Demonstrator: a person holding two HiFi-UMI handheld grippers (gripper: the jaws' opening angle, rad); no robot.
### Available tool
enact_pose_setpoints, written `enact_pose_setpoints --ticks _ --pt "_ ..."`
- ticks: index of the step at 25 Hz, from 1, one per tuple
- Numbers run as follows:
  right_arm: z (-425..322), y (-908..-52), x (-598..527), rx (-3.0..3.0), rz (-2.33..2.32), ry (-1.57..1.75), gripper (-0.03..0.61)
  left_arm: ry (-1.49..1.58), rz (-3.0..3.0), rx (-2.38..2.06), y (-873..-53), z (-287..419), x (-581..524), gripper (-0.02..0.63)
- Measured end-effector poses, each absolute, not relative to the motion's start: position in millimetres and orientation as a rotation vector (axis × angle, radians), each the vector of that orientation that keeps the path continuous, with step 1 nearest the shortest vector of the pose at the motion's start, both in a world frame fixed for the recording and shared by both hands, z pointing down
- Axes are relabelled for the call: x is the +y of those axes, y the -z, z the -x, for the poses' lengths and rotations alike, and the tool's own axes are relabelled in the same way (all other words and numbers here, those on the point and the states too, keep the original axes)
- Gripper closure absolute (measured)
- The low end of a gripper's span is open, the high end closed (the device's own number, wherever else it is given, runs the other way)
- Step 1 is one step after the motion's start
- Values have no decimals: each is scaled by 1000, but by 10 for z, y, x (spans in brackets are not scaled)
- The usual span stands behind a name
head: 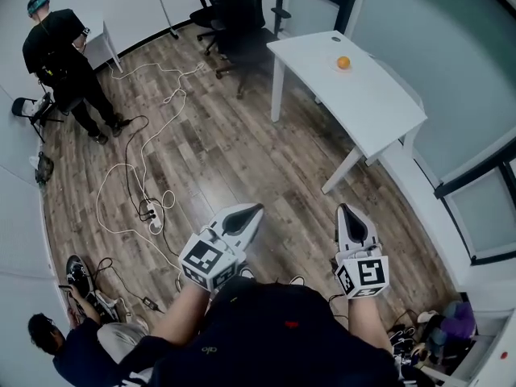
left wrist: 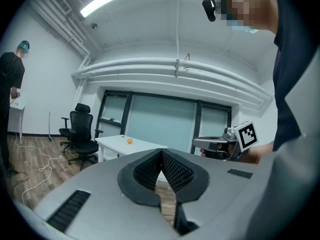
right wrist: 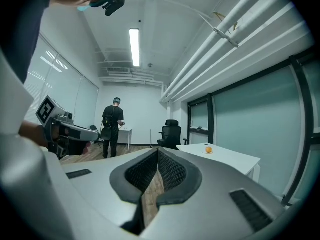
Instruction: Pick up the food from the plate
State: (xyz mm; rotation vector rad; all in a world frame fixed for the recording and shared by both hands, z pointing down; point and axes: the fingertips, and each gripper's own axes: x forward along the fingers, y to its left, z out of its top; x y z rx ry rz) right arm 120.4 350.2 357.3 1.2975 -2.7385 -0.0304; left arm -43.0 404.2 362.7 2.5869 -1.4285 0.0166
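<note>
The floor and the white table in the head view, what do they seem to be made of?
Floor: likely wood-look laminate or vinyl planks, matte; brown-grey grain runs in long narrow strips with seams. Real wood cannot be excluded.
Table: smooth white top, probably laminated board, low sheen; even colour, thin flat edge. Legs may be painted metal.

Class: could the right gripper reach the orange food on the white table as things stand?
Probably not yet. The right gripper, shut and empty, is far from the orange food on the white table; only floor lies between, so stepping closer should do.
</note>
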Motion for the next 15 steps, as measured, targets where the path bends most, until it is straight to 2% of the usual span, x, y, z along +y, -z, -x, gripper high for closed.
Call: enact_pose_setpoints --ticks 5,15 --pt "-836 -3689 3473 -2697 -1300 39 554 -20 -2583 -1383 -3841 794 4051 594" --pt "-633 -3886 2863 -2657 -1272 -6 554 -31 -2578 -1352 -3941 985 3464 594"
